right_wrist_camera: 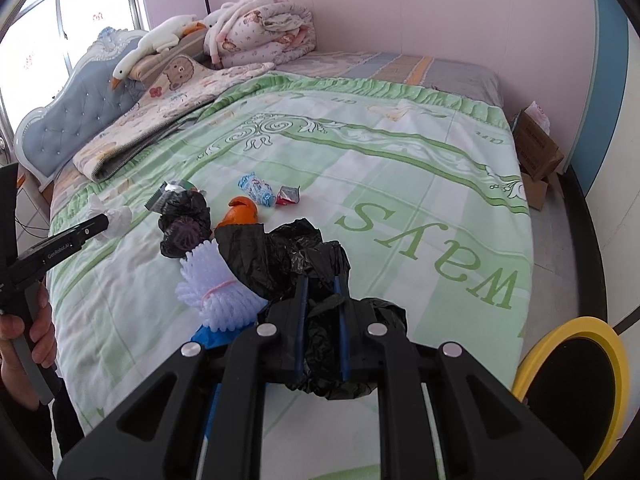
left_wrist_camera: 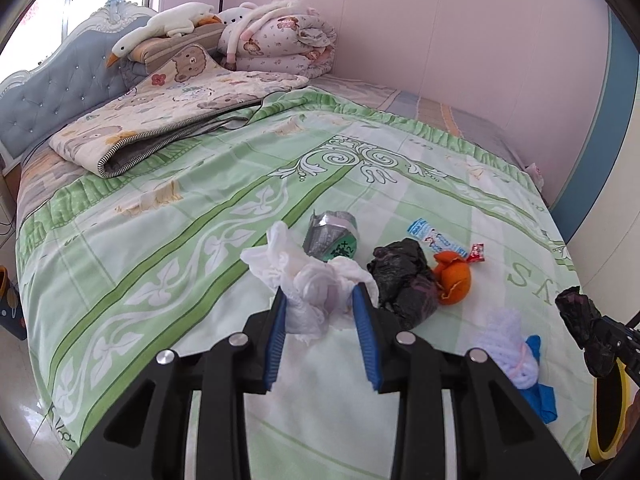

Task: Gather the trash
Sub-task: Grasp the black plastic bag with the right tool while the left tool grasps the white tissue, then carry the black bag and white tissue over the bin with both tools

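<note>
Crumpled white tissue (left_wrist_camera: 316, 296) pinched between blue pads of left gripper (left_wrist_camera: 320, 300), just above green bedspread (left_wrist_camera: 200, 216). Black plastic bag (right_wrist_camera: 304, 256) clamped in nearly closed right gripper (right_wrist_camera: 320, 284), near bedspread's front edge. Beside tissue: second black bag (left_wrist_camera: 404, 280), orange peel (left_wrist_camera: 454, 276). Bedspread lettering: "ways" (right_wrist_camera: 432, 248). Left gripper marked "GenRobot.AI".

Both views ride on the hand-held grippers and look forward and steeply down along their fingers over the near edge of the bed (left_wrist_camera: 120, 248). The left wrist view sits close above the left gripper (left_wrist_camera: 320, 296), facing the headboard (left_wrist_camera: 60, 92) and far wall. The right wrist view, close above the right gripper (right_wrist_camera: 320, 280), faces the same way from further right (it catches the yellow-rimmed bin (right_wrist_camera: 560, 360)). Both share the green bedspread, the scattered litter and the orange peel (left_wrist_camera: 452, 276).
</note>
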Available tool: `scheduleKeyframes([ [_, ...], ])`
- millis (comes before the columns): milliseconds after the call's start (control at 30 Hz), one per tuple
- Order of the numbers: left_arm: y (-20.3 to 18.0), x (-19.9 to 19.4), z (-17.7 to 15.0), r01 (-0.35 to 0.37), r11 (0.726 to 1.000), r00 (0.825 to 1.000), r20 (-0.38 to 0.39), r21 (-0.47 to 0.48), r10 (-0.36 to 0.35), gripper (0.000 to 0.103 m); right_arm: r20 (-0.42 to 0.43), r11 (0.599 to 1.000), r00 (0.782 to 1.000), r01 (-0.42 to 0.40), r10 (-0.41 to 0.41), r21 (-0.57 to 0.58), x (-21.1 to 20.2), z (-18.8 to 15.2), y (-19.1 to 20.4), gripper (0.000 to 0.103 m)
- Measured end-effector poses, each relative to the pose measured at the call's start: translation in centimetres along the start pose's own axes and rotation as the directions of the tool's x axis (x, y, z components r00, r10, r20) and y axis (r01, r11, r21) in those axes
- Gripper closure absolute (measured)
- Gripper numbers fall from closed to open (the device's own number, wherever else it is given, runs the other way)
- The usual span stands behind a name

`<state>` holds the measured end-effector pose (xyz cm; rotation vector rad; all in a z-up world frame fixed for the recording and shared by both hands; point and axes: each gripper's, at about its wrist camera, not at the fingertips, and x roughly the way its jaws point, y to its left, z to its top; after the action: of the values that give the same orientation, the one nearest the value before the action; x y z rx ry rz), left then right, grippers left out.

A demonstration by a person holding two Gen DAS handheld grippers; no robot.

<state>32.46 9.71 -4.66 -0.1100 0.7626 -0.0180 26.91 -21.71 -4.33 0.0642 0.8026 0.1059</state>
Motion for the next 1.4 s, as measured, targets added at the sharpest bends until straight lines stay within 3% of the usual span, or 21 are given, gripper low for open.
scheduleKeyframes([
  [233,-2.6,-2.6,-0.1,0.040,0.999,0.999,0.024,0.009,-0.041,0.072,0.059,1.000,0.998,0.000,-0.001,0.014,-4.5,-0.1,-1.5,0.091],
  [667,-11.8,-7.2,-0.9,0.143,0.979,0.986,0.063,0.145,-0.153,0.072,0.132,0.996,0.990,0.048,-0.059,0.081,-11.4,-1.2,-7.1,0.091],
  [1000,-19.0,-10.0,-2.1,0.235,0.940,0.964,0.068,0.249,-0.259,0.072,0.171,0.982,0.976,0.107,-0.134,0.156,-15.6,-2.7,-13.0,0.091],
  [1400,-27.4,-11.5,-4.2,0.343,0.870,0.927,0.024,0.355,-0.375,0.072,0.174,0.953,0.960,0.175,-0.222,0.248,-19.2,-5.2,-20.1,0.091],
])
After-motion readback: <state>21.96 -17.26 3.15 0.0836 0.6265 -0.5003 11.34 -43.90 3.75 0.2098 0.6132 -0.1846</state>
